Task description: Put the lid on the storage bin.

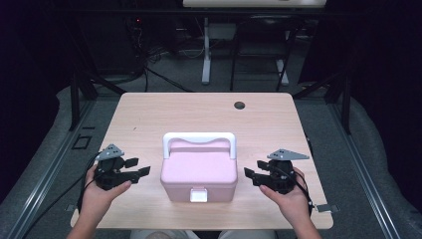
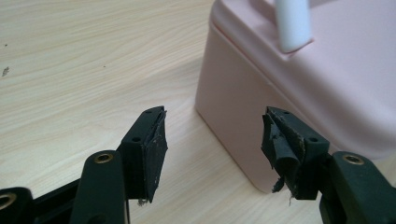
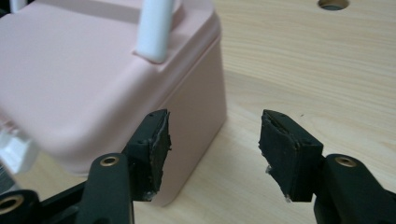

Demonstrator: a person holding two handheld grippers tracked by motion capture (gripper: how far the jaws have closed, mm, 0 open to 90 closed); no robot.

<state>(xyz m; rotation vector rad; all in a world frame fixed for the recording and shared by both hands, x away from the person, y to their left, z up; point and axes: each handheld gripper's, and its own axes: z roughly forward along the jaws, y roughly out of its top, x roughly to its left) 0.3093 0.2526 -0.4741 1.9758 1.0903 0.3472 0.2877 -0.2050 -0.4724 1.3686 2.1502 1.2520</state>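
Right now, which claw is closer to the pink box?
About even, the right perhaps slightly closer. The left claw sits open off the pink box's left side; the right claw sits open off its right side.

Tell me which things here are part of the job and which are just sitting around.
Part of the job:
- pink plastic box with white handle and white front latch
- left hand-held gripper, jaws open
- right hand-held gripper, jaws open

Just sitting around:
- light wooden table
- round cable hole

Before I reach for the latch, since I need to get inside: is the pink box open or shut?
Shut. The pink box has its lid seated flat all round, and the white latch lies down over its front.
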